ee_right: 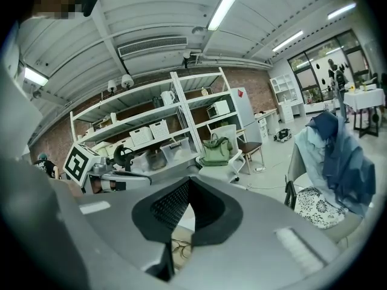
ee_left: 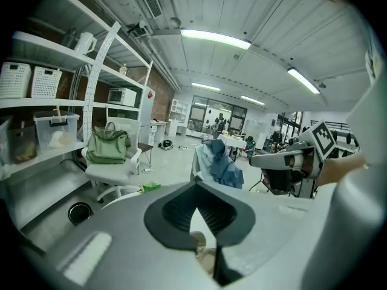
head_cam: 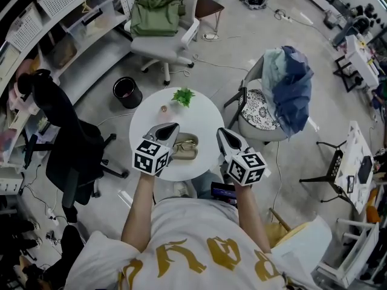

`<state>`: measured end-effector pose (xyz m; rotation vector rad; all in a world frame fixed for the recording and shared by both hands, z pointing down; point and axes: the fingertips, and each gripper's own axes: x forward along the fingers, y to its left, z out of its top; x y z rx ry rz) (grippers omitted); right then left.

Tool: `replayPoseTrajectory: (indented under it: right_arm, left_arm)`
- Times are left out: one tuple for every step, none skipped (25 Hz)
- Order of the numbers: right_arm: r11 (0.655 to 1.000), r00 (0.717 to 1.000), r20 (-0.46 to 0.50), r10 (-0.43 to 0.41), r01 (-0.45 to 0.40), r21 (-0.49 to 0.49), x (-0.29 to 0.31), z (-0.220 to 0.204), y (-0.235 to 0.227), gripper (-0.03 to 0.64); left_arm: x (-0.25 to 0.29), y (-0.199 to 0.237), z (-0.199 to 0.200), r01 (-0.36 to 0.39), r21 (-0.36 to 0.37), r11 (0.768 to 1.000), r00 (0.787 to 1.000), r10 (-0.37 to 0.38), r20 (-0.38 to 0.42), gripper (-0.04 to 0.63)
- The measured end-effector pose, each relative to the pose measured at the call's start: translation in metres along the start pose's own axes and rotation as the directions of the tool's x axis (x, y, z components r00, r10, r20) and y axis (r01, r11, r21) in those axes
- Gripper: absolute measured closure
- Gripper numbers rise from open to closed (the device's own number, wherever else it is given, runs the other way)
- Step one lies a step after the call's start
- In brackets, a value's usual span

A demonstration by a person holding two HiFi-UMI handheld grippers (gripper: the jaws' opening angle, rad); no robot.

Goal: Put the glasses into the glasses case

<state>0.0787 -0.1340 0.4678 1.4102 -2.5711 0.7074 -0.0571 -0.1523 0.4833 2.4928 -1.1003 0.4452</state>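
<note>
An open olive glasses case [head_cam: 185, 153] lies near the front of the round white table [head_cam: 205, 113]. Thin-framed glasses [head_cam: 188, 142] rest at its far half; whether they sit fully inside I cannot tell. My left gripper [head_cam: 175, 126] hovers just left of the case, jaws shut and empty. My right gripper [head_cam: 221, 131] hangs to the right of the case, also shut on nothing. Below the closed tips of the left gripper [ee_left: 196, 183] a beige bit of the case [ee_left: 200, 244] shows. Under the right gripper [ee_right: 188, 180] the glasses [ee_right: 179, 247] are visible.
A small green plant [head_cam: 183, 95] and a tiny brown object [head_cam: 163, 109] stand at the table's far side. Around the table are a black office chair [head_cam: 66, 138], a white chair with a green bag [head_cam: 156, 14], a chair draped in blue clothes [head_cam: 287, 83] and a black bin [head_cam: 126, 91].
</note>
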Motion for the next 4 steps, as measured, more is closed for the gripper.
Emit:
replayPoseTrajectory:
  right_arm:
    - [1.0,1.0,0.001,0.0,0.0,0.002,0.0,0.0002,-0.0006,0.591]
    - [1.0,1.0,0.002,0.0,0.0,0.004,0.0001,0.0004,-0.0011,0.591]
    - [1.0,1.0,0.002,0.0,0.0,0.006,0.0002,0.0006,-0.0016,0.591]
    - [1.0,1.0,0.003,0.001,-0.001,0.009,0.0003,0.0007,-0.002,0.591]
  left_arm:
    - [0.0004,0.0004,0.0,-0.001,-0.002,1.0,1.0,0.001,0.0,0.595]
    - [0.0009,0.0006,0.0001,-0.001,-0.004,1.0,1.0,0.001,0.0,0.595]
    - [0.0016,0.0008,0.0002,-0.001,-0.006,1.0,1.0,0.001,-0.001,0.595]
    - [0.0023,0.0009,0.0003,-0.001,-0.007,1.0,1.0,0.001,-0.001,0.595]
